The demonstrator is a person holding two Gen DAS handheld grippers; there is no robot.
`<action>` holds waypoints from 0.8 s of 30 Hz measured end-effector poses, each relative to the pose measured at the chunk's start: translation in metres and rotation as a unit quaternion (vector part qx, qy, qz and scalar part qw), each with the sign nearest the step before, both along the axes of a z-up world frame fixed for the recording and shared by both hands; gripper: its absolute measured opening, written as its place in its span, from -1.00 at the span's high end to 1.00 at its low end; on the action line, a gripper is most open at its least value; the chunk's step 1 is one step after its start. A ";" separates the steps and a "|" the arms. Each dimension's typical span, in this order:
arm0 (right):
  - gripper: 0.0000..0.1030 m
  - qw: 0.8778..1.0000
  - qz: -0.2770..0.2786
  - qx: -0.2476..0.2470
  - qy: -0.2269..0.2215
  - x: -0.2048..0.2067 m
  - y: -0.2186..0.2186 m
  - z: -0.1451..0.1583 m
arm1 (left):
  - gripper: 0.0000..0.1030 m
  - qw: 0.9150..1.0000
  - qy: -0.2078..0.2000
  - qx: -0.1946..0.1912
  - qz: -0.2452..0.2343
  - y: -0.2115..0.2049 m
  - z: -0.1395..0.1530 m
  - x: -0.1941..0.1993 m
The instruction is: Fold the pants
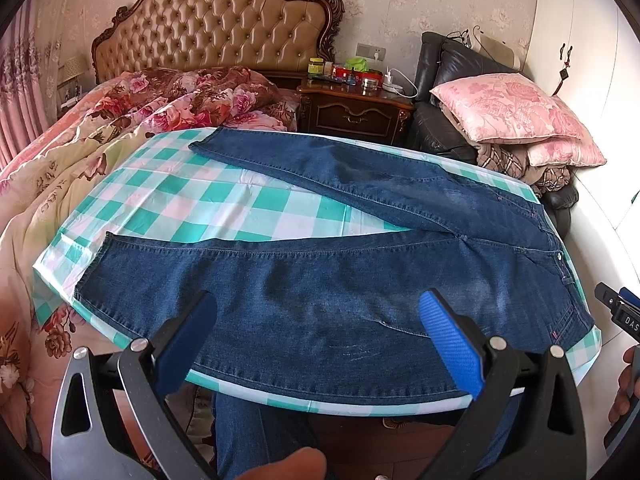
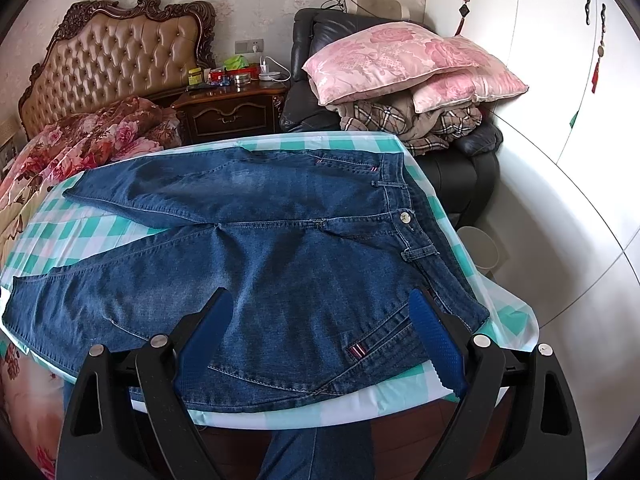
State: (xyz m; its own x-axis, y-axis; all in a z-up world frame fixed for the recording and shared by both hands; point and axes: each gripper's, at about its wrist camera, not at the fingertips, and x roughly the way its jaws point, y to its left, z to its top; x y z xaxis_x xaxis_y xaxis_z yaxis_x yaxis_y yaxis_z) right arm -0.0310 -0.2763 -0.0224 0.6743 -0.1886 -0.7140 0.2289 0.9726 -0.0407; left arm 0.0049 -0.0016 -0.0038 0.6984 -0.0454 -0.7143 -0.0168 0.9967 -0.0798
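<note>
The pants (image 1: 320,280) lie spread flat on the checkered tablecloth (image 1: 180,200), not folded at all: on the left the two legs go apart in a V, and on the right the waistband (image 2: 404,216) with its button is near the table end. The left gripper (image 1: 318,320) hangs above the near leg with its fingers wide apart and holds nothing. The right gripper (image 2: 322,320) is above the hip part, also wide apart and empty. I judge that the folding is not yet begun; every fold is left.
</note>
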 end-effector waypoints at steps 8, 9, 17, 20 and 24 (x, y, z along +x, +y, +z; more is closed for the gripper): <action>-0.68 1.000 0.001 -0.001 0.001 -0.001 0.000 0.001 | -0.97 1.000 0.000 -0.001 0.000 0.000 0.000 0.000; -0.68 1.000 0.000 -0.001 0.001 -0.001 0.000 0.000 | -0.97 1.000 0.000 -0.001 0.000 -0.001 0.000 0.000; -0.68 1.000 0.000 -0.003 0.001 -0.001 0.000 0.000 | -0.97 1.000 0.000 -0.001 0.000 0.000 0.000 0.000; -0.68 1.000 0.000 -0.002 0.002 -0.001 0.000 0.000 | -0.97 1.000 0.000 -0.001 0.000 0.000 0.000 0.000; -0.68 1.000 -0.001 -0.002 0.002 -0.001 0.000 -0.001 | -0.97 1.000 0.001 -0.002 0.000 -0.001 0.000 -0.001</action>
State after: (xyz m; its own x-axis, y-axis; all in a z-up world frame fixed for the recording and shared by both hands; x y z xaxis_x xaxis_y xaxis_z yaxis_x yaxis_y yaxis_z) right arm -0.0324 -0.2763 -0.0230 0.6716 -0.1926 -0.7154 0.2299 0.9721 -0.0459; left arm 0.0039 -0.0031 -0.0039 0.6975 -0.0484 -0.7149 -0.0173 0.9963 -0.0843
